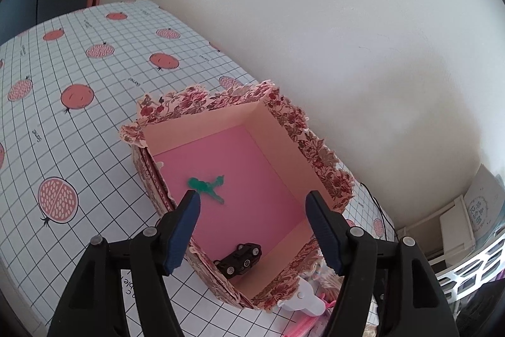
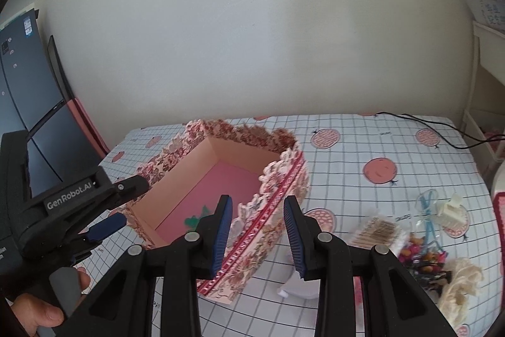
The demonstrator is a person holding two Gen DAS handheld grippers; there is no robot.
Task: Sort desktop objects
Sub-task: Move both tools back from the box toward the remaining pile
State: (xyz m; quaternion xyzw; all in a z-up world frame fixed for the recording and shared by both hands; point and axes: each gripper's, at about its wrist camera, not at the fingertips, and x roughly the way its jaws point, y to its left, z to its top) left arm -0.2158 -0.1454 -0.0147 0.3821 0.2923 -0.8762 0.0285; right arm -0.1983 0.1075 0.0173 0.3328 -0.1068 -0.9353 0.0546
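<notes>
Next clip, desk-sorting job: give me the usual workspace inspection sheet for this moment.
Surface: table covered with a grid cloth printed with pomegranates.
Job's things: floral box, lid off, pink inside; a green clip and a black toy car lie on its floor.
Clutter: to the box's right, a bag of cotton swabs, a bag of beads, a cream hair claw and a white bottle.
Grippers: left claw open above the box, empty; right claw open, empty, over the box's near wall.
Cables: black cable at the far right edge.
Surroundings: plain wall; dark monitor on the left.
</notes>
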